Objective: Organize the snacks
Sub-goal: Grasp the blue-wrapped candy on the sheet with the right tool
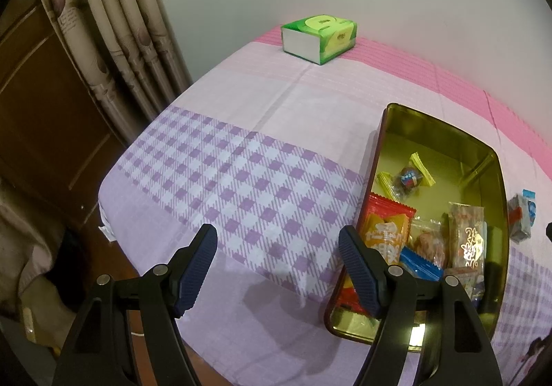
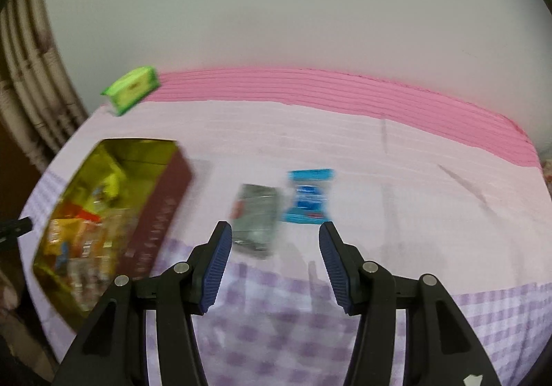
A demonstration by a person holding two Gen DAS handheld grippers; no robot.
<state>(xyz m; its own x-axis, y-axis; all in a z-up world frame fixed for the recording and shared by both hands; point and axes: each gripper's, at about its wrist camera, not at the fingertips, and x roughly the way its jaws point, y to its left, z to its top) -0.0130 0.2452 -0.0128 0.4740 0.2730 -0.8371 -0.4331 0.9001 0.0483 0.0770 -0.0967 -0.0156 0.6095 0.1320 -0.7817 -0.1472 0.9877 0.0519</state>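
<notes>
Right gripper sits with a moderate gap and nothing between the pads, lined up on the loose snacks at frame centre.

Pretty sure we're at the reach step: just past its ribbed blue fingertips lie a crinkly grey wrapped snack and a shiny blue packet side by side on the soft checked cloth. Next move needs the jaws to come down around one packet and pinch the thin foil without sliding it. Left gripper hangs open and empty, lower middle of its view, beside the gold metal tin at right, already holding a red pouch and twist-wrapped candy. Green tissue box sits up top.
</notes>
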